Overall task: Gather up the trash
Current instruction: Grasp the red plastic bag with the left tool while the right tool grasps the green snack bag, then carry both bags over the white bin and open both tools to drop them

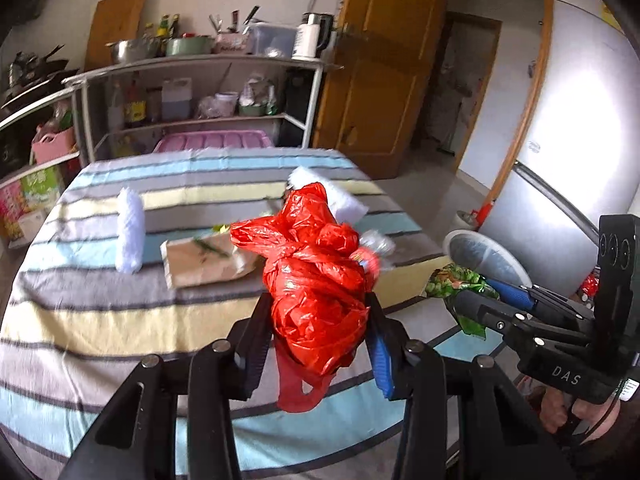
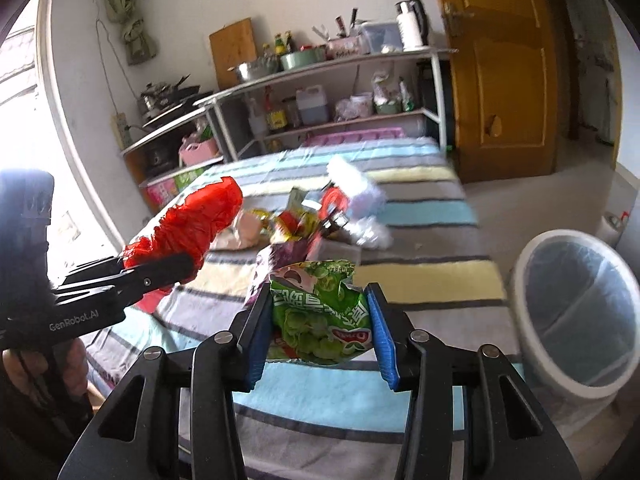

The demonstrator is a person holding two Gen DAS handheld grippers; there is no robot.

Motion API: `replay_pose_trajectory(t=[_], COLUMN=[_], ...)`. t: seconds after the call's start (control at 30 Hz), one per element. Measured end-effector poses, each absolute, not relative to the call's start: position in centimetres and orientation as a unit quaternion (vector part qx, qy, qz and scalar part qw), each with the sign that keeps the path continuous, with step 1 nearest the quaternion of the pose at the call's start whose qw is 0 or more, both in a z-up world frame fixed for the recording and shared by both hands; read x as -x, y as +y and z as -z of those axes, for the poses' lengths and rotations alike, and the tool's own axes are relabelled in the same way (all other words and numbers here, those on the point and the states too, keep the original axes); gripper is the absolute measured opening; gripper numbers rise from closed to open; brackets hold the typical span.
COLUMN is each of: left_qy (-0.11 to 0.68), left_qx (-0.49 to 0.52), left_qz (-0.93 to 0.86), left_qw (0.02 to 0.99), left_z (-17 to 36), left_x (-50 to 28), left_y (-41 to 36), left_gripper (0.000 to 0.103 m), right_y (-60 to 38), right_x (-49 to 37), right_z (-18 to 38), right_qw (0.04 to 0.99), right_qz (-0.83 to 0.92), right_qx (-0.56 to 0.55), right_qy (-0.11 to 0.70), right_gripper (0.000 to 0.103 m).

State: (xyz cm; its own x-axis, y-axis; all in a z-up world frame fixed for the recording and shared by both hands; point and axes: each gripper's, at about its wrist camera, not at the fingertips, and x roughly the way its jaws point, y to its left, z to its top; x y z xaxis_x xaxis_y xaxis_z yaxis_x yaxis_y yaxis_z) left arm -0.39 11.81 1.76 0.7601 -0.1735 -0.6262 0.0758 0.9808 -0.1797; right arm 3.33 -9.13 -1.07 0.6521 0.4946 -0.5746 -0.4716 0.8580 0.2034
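Note:
My left gripper (image 1: 318, 300) is shut on a crumpled red plastic bag (image 1: 316, 276) and holds it above the striped table (image 1: 100, 320). The bag also shows in the right wrist view (image 2: 188, 228), at the left. My right gripper (image 2: 320, 292) is shut on a green snack wrapper (image 2: 320, 312), held over the table's near edge; the wrapper also shows in the left wrist view (image 1: 456, 280). A white bin (image 2: 576, 312) with a clear liner stands on the floor to the right of the table. More wrappers (image 2: 296, 220) lie in a heap mid-table.
A brown paper bag (image 1: 204, 260) and two white rolled cloths (image 1: 130, 230) (image 1: 332, 192) lie on the table. Metal shelves (image 1: 200, 92) with pots and bottles stand behind it. A wooden door (image 1: 384, 72) and a grey fridge (image 1: 568, 152) are to the right.

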Motion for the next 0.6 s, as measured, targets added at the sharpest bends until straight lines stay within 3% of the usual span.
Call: replay_pose_trajectory(t=[0.6], left_qy=[0.339], left_qx=[0.043], left_qz=[0.243], left_qw=[0.908], left_z=[-3.4], left_x=[-7.7], left_y=[-1.0], left_gripper=[0.045], right_y=[-23.9], right_x=[-5.9], right_z=[-0.9], right_qw=[0.945], right_qz=[-0.082], right_qx=[-0.086], right_qy=[0.304], right_gripper=[0.046])
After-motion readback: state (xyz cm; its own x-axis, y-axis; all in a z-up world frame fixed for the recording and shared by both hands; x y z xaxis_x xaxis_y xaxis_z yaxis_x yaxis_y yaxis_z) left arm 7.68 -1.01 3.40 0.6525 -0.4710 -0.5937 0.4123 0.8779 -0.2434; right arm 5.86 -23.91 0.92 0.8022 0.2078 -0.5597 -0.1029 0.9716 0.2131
